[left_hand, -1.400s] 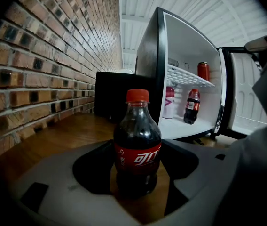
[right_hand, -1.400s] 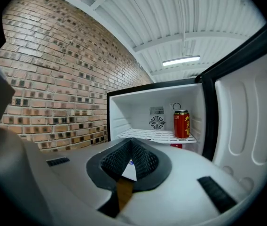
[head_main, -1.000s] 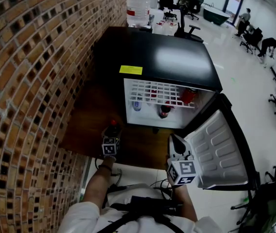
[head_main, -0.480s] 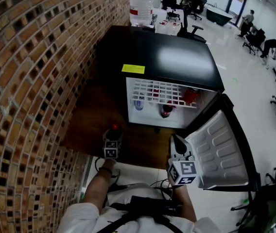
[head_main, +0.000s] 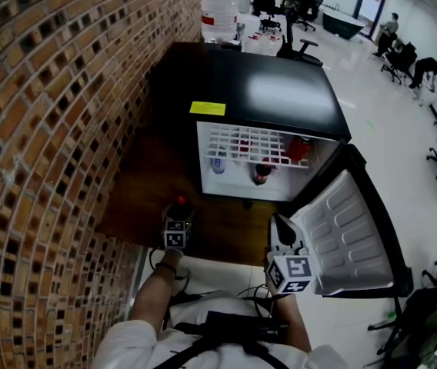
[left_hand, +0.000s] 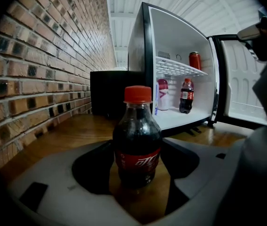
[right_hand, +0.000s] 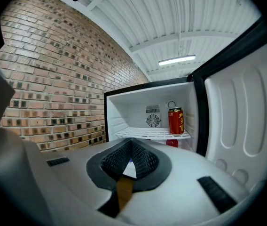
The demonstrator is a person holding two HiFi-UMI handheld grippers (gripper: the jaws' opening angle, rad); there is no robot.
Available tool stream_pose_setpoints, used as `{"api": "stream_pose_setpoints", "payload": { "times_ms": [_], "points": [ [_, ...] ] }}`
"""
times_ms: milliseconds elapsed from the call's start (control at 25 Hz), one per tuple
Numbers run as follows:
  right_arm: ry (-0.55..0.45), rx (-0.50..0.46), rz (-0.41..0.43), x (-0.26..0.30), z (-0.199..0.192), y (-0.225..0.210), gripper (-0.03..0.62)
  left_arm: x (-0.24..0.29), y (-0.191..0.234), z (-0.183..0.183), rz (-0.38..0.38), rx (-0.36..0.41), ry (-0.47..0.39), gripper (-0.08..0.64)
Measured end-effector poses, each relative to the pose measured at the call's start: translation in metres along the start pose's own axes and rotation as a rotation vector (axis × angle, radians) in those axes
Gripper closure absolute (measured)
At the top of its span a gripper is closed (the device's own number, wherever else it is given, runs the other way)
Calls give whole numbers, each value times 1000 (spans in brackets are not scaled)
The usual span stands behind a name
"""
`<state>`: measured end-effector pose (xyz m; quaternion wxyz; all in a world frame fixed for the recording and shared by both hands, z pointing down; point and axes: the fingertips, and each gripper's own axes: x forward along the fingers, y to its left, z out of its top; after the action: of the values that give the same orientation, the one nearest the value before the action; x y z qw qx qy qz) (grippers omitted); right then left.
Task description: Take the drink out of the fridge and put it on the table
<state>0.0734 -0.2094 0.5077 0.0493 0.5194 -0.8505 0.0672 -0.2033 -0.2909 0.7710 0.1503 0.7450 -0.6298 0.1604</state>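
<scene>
A small cola bottle (left_hand: 137, 140) with a red cap stands upright on the wooden table (head_main: 138, 187), near its front edge and left of the fridge. My left gripper (head_main: 178, 208) is shut on the bottle (head_main: 178, 201), with a dark pad on each side of its body. The black mini fridge (head_main: 249, 91) stands open, its door (head_main: 349, 241) swung out to the right. My right gripper (head_main: 278, 227) hangs in front of the door's inner side, shut with nothing in it. In the right gripper view, the right gripper (right_hand: 125, 175) points into the fridge.
Inside the fridge are a red can (right_hand: 176, 120) on the wire shelf and another cola bottle (left_hand: 185, 95) below it. A brick wall (head_main: 41, 129) runs along the left. A water jug (head_main: 218, 12) stands behind the fridge. Office chairs and people are far off at the back right.
Hardly anything differs: the left gripper and the bottle have dropped a touch toward the table's front edge. The right gripper has stayed in place.
</scene>
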Motion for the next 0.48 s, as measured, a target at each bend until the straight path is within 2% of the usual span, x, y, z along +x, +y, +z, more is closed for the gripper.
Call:
{"api": "stream_pose_setpoints", "payload": {
  "times_ms": [280, 480],
  "points": [
    [-4, 6, -1, -4, 1, 0, 581, -7, -4, 3, -5, -21, -5, 155],
    [-5, 16, -3, -5, 1, -1, 581, -44, -17, 42, 7, -19, -107, 146]
  ]
}}
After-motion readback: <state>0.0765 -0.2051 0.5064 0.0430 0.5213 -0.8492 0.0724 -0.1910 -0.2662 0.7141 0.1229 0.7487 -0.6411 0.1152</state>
